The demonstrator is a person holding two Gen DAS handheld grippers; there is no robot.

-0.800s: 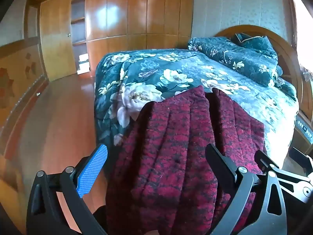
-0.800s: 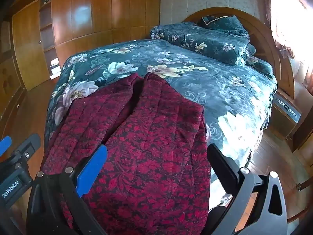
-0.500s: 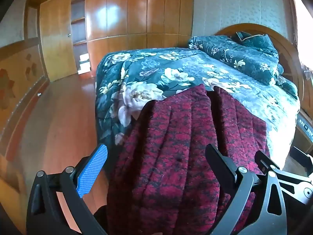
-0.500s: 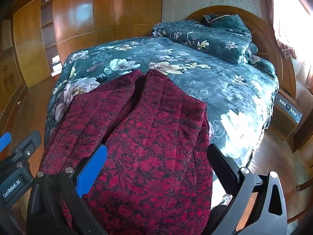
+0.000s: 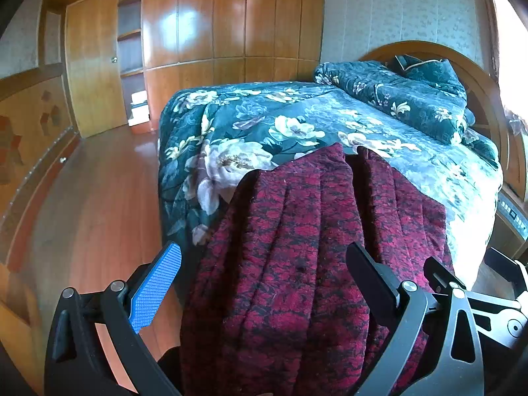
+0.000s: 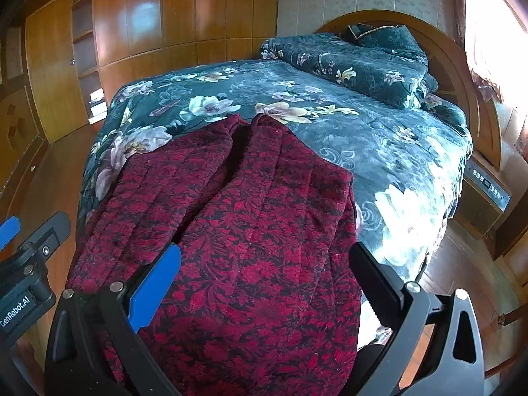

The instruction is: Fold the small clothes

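Observation:
A dark red quilted garment with a black floral pattern point(image 5: 297, 264) lies over the foot of the bed and hangs down its near edge; it also shows in the right wrist view point(image 6: 237, 237). It lies in two panels with a dark gap between them. My left gripper point(image 5: 260, 283) is open, its jaws apart over the garment's left panel. My right gripper point(image 6: 264, 277) is open over the right panel. Neither gripper holds the cloth. The left gripper's body shows at the left edge of the right wrist view point(image 6: 29, 264).
The bed has a teal floral cover point(image 5: 297, 122) and a folded matching quilt point(image 6: 356, 62) at the wooden headboard point(image 6: 439, 43). Wooden wardrobe doors point(image 5: 214, 33) and shelves stand behind. Wooden floor point(image 5: 89, 204) lies left of the bed. A bedside unit point(image 6: 485, 194) stands at the right.
Both grippers have drifted slightly back and up; the bed and garment sit a little lower in the views. The jaws stay open.

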